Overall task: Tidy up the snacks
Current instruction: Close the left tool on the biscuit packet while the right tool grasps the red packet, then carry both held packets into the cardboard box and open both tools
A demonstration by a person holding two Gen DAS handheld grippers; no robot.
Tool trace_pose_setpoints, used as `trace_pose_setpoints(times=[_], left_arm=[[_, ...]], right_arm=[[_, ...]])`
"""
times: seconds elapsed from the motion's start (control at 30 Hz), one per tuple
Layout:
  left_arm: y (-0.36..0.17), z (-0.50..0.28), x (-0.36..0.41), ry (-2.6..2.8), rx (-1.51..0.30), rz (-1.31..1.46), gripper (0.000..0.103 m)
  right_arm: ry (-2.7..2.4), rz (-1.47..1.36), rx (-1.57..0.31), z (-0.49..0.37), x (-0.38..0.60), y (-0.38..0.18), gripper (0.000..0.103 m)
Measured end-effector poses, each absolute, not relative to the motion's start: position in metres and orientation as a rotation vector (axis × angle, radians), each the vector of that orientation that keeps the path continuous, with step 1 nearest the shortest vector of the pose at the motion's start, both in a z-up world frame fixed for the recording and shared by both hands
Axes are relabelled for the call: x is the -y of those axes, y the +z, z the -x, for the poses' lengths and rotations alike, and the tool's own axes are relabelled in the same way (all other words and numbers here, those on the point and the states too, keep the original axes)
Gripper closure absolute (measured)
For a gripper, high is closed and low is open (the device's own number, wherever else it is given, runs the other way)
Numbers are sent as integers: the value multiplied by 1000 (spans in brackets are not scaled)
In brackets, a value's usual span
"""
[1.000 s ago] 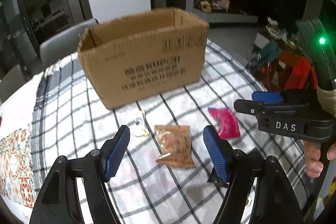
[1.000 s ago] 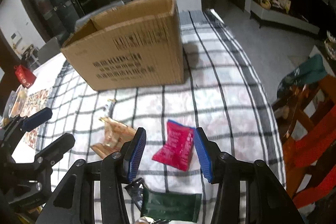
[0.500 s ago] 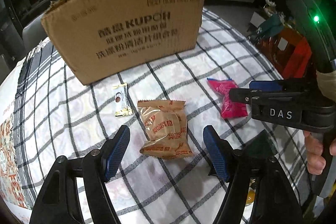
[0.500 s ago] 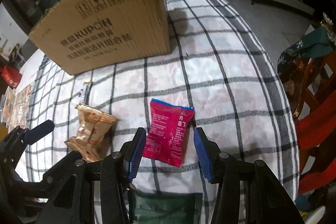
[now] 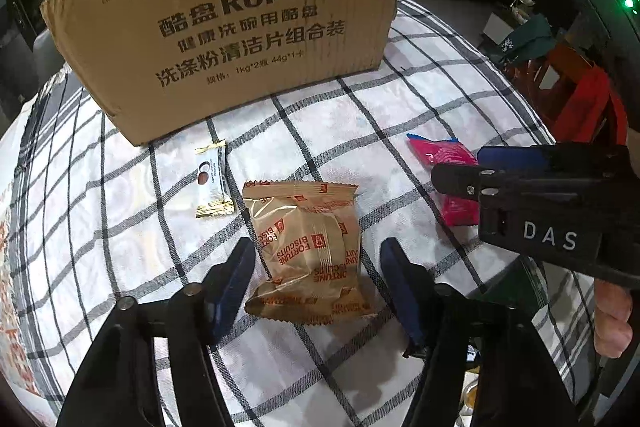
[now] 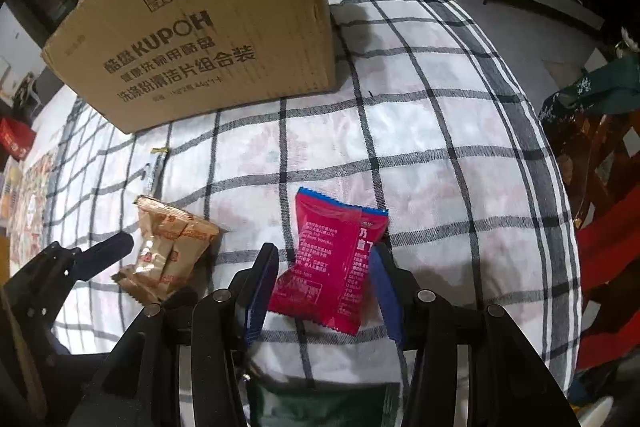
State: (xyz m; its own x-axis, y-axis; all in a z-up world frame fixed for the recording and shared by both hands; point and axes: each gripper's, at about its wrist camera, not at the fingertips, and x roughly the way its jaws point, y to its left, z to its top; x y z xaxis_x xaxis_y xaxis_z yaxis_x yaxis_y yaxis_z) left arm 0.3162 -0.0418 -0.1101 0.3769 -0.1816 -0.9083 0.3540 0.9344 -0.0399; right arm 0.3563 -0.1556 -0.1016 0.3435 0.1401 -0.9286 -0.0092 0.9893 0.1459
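Left wrist view: our left claw (image 5: 314, 281) is closing around the fortune biscuit packet (image 5: 306, 247) on the bench (image 5: 120, 227), pads not yet touching. Our right claw (image 6: 322, 285) straddles the red snack packet (image 6: 330, 263), apparently unpinched. Nothing looks boxed yet in the cardboard box (image 5: 240, 23); a small candy sachet (image 5: 212, 183) also waits.

Tan biscuit packet (image 5: 306, 251), red lettering; magenta packet (image 6: 332, 259); brown box (image 5: 236, 19); black-white checked tablecloth (image 6: 440, 147).

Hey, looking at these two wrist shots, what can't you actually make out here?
- Inside of the cardboard box: both views show only its printed outer wall.
- Green packet, right wrist view: cut off by the bottom edge, partly behind the right hand-held gripper.
- Small white sachet: print too small to read.
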Motion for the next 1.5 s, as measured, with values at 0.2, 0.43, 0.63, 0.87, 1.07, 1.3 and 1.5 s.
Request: trace_pose_setpoints(times=[0.2, 0.43, 0.63, 0.87, 1.07, 1.3, 1.5], left_arm=[[-114, -319, 38, -340, -1135, -148, 57], [-110, -315, 35, -355, -1120, -126, 66], [-97, -309, 28, -349, -1087, -105, 66], [-77, -302, 21, -339, -1046, -89, 67], [-52, -296, 14, -336, -994, -72, 67], [-13, -289, 0, -333, -905, -28, 67], [22, -285, -8, -335, -824, -22, 67]], right_arm=[[91, -92, -1209, -354, 155, -103, 59], [106, -58, -1191, -347, 150, -101, 64], [117, -50, -1169, -339, 149, -95, 65], [125, -23, -1123, -332, 146, -79, 65], [141, -3, -1069, -328, 141, -56, 65], [163, -6, -983, -322, 136, -21, 65], [190, -20, -913, -318, 131, 11, 65]])
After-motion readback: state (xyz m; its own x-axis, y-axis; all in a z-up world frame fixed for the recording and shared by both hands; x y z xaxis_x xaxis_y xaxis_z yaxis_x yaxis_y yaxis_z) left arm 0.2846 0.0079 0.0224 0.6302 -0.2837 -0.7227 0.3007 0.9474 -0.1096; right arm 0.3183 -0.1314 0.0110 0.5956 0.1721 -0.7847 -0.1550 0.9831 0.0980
